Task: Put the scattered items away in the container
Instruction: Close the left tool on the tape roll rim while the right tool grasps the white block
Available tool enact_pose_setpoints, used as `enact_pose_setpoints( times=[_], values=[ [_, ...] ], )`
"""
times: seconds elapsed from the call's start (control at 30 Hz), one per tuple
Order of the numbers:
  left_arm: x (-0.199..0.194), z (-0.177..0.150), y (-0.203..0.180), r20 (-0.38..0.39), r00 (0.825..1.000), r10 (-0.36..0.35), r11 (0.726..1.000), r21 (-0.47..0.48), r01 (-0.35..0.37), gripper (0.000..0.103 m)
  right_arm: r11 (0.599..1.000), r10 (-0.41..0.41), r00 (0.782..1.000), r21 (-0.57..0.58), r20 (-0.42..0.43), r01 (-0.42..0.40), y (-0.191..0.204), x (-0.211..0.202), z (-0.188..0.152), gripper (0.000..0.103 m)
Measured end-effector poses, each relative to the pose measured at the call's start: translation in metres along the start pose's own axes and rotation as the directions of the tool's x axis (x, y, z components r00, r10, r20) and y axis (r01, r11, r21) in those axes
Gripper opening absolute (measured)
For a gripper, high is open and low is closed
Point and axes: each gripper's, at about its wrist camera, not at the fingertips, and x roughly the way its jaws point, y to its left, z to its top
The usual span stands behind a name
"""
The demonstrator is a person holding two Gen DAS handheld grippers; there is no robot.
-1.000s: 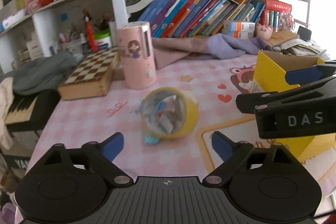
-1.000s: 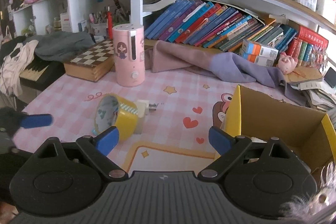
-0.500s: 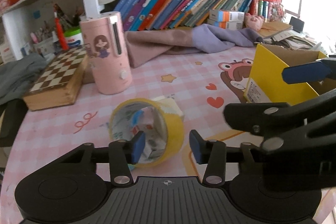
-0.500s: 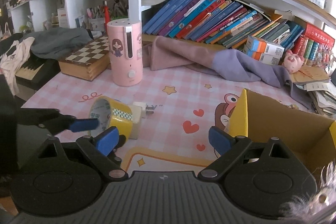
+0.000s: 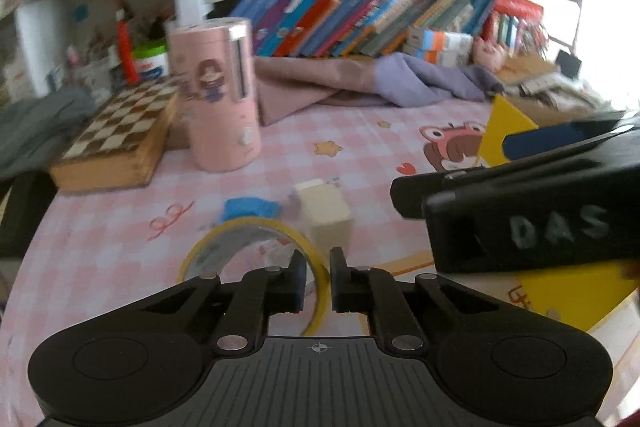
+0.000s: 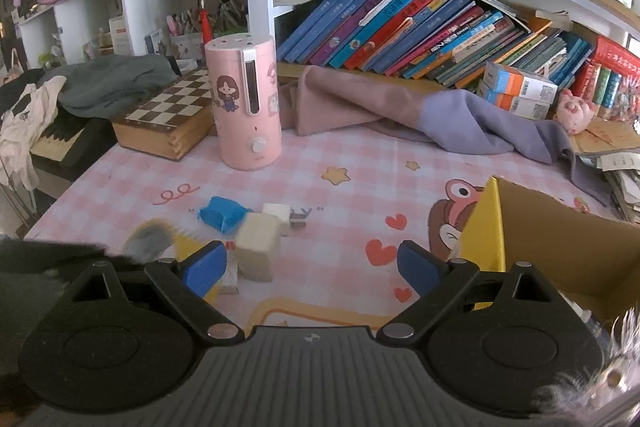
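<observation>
Left tongs [image 5: 317,279] are clenched on the rim of the yellow tape roll [image 5: 256,227], lifted off the pink checked surface [image 5: 120,227]. Right tongs [image 6: 310,267] stand released beside the yellow box [image 6: 486,227].

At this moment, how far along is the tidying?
Nothing shows as packed yet; the yellow box's inside is mostly hidden. In hand: the left gripper is shut on the yellow tape roll's rim. Left on the mat: blue piece, cream block, white plug. Right gripper open, empty.
</observation>
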Motion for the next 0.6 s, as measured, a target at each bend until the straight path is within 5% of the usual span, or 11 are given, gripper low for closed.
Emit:
enact_pose_setpoints(
  times=[0.33,0.6],
  values=[
    [-0.039,-0.007,0.041,0.001,0.998,0.070,0.987,-0.148,-0.069,0.010,0.997,0.079,0.990,0.001,-0.114,-0.080,0.022,0.055,0.016,0.080],
    [-0.056,-0.013,0.051,0.002,0.994,0.109,0.979,-0.176,-0.106,0.010,0.997,0.057,0.971,0.056,-0.231,-0.045,0.024,0.106,0.019,0.051]
  ],
)
